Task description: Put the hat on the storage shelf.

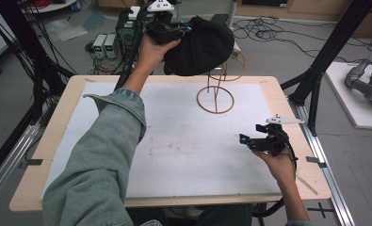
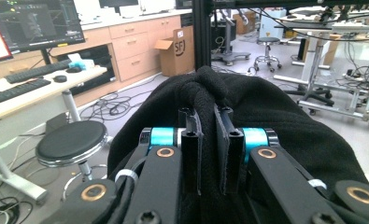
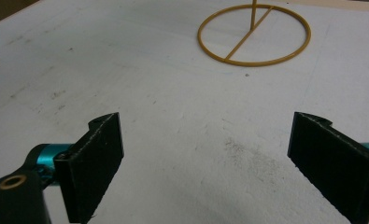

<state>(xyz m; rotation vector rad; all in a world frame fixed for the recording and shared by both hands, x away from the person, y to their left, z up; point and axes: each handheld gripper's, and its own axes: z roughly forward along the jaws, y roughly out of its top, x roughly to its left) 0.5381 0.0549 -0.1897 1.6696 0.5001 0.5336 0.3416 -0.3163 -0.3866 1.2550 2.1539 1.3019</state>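
Note:
A black knitted hat [image 1: 200, 44] hangs in the air above the far side of the table, over the top of a wooden ring stand [image 1: 215, 99]. My left gripper [image 1: 174, 29] is raised there and shut on a fold of the hat [image 2: 247, 102]; the cloth is pinched between its two jaws. My right gripper [image 1: 252, 140] hovers low over the white mat at the right, open, with nothing between its fingers [image 3: 98, 158]. The stand's round base [image 3: 253, 35] lies ahead of it.
The white mat [image 1: 174, 141] covers most of the wooden table [image 1: 56, 122]. Black frame posts [image 1: 332, 47] rise at the right and left. Cables and boxes [image 1: 106, 44] sit on the floor beyond the table.

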